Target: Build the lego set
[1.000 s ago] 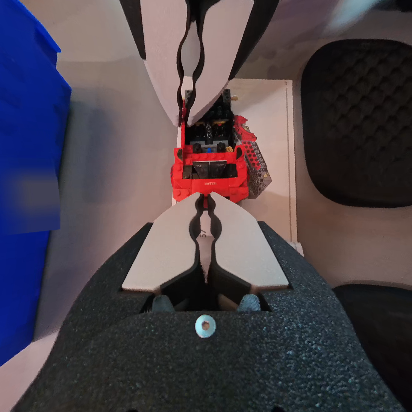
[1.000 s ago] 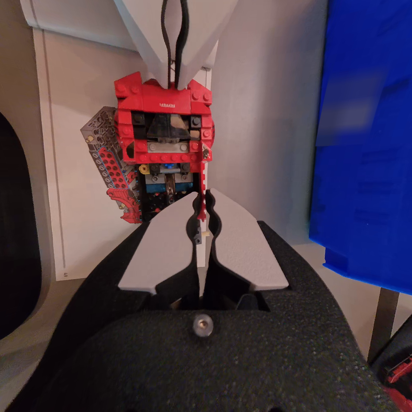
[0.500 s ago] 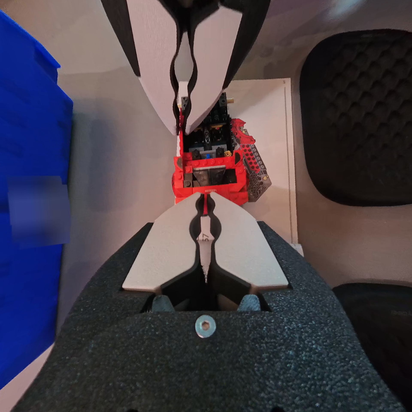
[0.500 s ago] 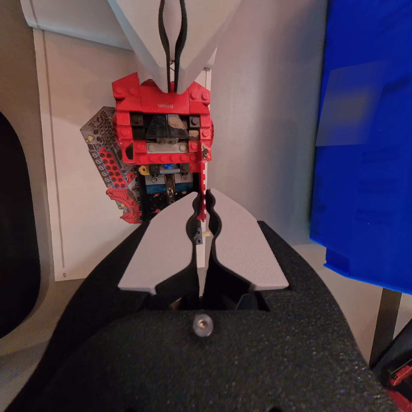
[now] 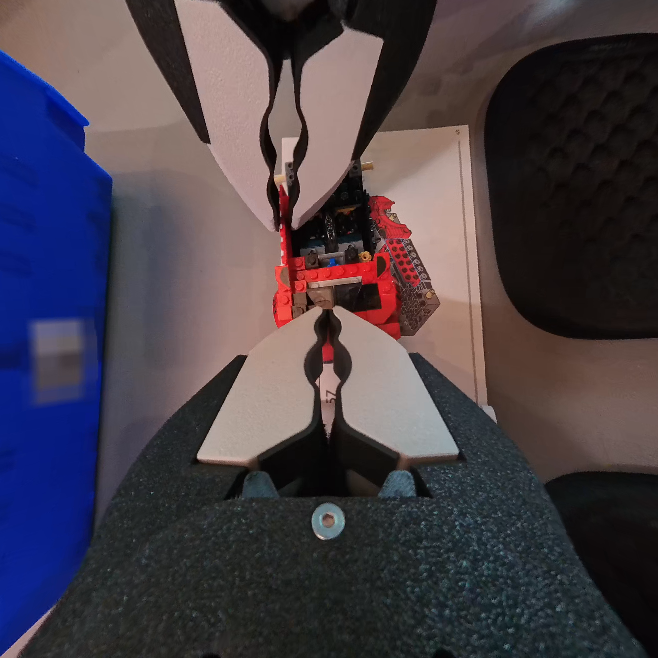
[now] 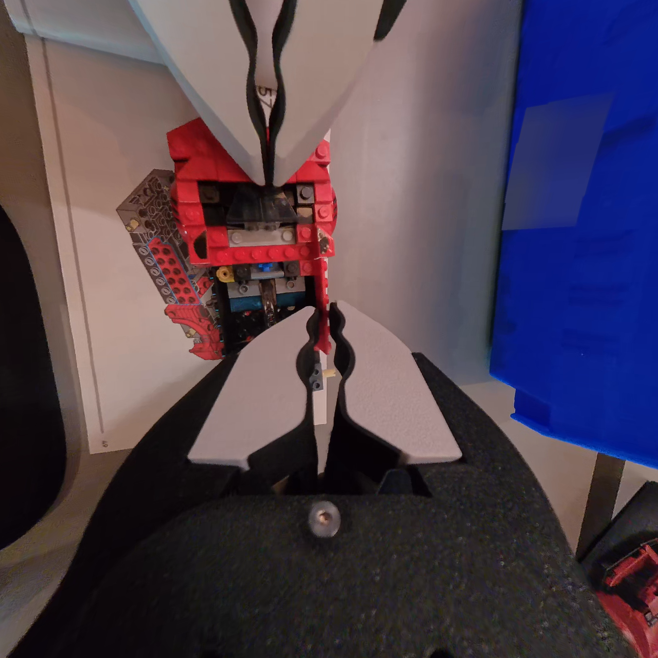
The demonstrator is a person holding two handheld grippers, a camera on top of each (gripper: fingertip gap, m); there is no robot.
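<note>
At frame centre, the left gripper point(image 5: 327, 313) clenches the red lego model's point(image 5: 341, 285) front; the right gripper point(image 6: 322, 309) clenches its red side strip point(image 6: 323, 306).

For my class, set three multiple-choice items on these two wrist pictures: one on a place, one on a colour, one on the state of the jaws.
1. Where is the lego model?
A. over the white instruction page
B. inside the blue bin
C. on the black pad

2. Main colour of the model's body?
A. yellow
B. red
C. green

3. The right gripper jaws are:
A. wide open, empty
B. closed on a thin red piece at the model's side
C. out of view

Answers: 1 A, the page shows behind it. 2 B, red bricks dominate. 3 B, the red strip sits between the tips.
</note>
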